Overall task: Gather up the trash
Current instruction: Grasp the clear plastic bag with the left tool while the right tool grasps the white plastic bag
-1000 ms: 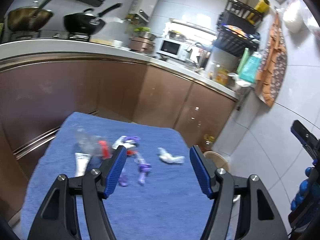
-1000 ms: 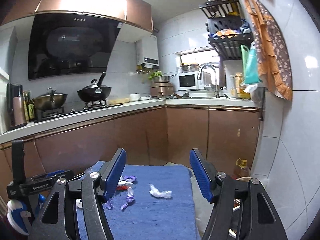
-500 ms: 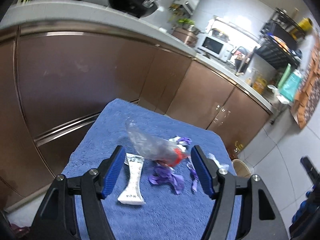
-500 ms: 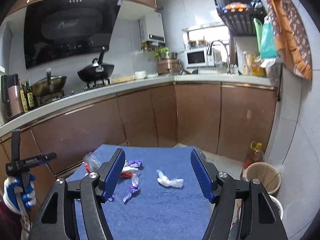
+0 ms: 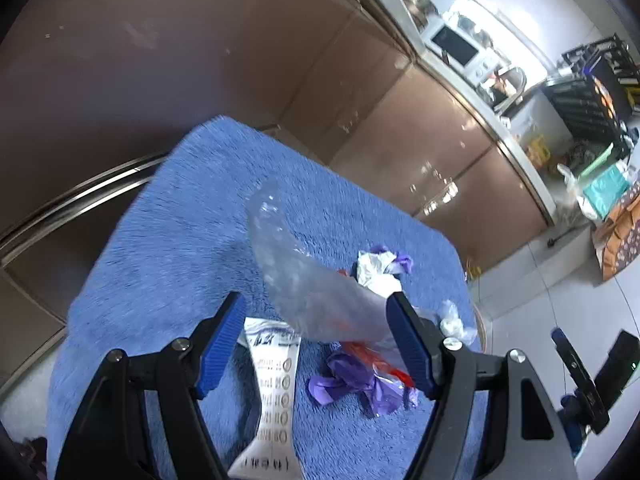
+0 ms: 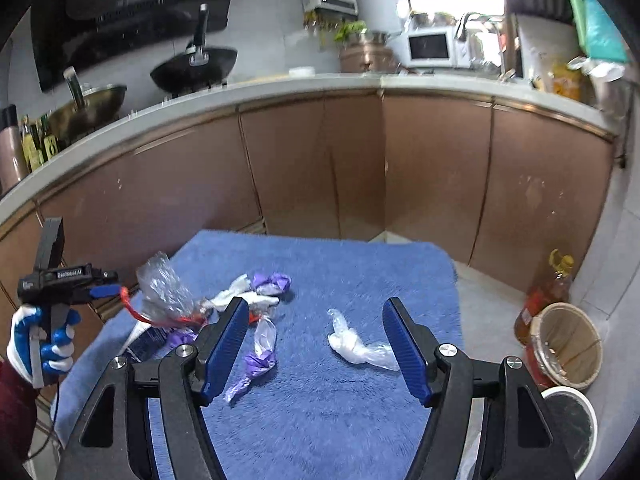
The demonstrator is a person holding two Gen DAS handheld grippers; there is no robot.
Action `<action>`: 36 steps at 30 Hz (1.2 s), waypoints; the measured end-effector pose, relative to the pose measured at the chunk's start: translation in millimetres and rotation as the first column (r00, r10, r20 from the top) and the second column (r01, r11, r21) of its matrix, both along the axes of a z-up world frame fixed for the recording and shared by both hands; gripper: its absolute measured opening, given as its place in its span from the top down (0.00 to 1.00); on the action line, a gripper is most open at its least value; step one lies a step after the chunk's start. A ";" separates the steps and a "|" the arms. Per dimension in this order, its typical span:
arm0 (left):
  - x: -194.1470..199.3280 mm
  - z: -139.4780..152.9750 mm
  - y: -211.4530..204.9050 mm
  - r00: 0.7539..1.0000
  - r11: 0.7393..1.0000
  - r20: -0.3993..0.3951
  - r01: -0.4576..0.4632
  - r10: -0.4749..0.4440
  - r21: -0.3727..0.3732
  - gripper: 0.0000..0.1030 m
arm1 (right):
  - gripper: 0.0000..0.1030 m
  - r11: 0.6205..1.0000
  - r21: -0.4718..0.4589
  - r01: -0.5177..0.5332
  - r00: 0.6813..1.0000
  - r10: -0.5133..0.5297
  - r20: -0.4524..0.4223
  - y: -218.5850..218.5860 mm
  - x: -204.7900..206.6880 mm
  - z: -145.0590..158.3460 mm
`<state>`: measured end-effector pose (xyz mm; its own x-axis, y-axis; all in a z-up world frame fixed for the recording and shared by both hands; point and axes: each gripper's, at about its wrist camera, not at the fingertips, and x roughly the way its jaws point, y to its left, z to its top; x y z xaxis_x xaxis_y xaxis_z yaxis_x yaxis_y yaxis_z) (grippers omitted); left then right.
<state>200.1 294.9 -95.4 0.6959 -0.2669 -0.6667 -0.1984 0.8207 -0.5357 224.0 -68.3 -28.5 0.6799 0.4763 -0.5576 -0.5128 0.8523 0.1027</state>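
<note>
The blue mat (image 6: 360, 420) in the middle of the frame is soft, fuzzy cloth. On it lie a clear, crinkly plastic bag (image 5: 304, 280), a shiny white paper-like wrapper (image 5: 272, 392), thin purple plastic scraps (image 5: 352, 380) and a white plastic twist (image 6: 356, 344). The brown cabinet doors (image 6: 432, 184) behind are smooth and glossy. At lower right stands a woven basket bin (image 6: 568, 344). The black wok (image 6: 196, 68) at upper left looks matt.
</note>
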 end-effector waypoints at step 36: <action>60.9 44.1 -47.5 0.980 0.965 0.055 0.178 -0.192 0.193 1.00 | 0.77 0.981 -0.113 -0.157 0.956 0.122 -0.267 17.6 88.0 -110.6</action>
<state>261.0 247.5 -51.3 0.6943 -0.2715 -0.6665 -0.0002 0.9260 -0.3775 312.0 -50.7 -139.2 0.4365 0.4669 -0.7690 -0.5983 0.7890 0.1394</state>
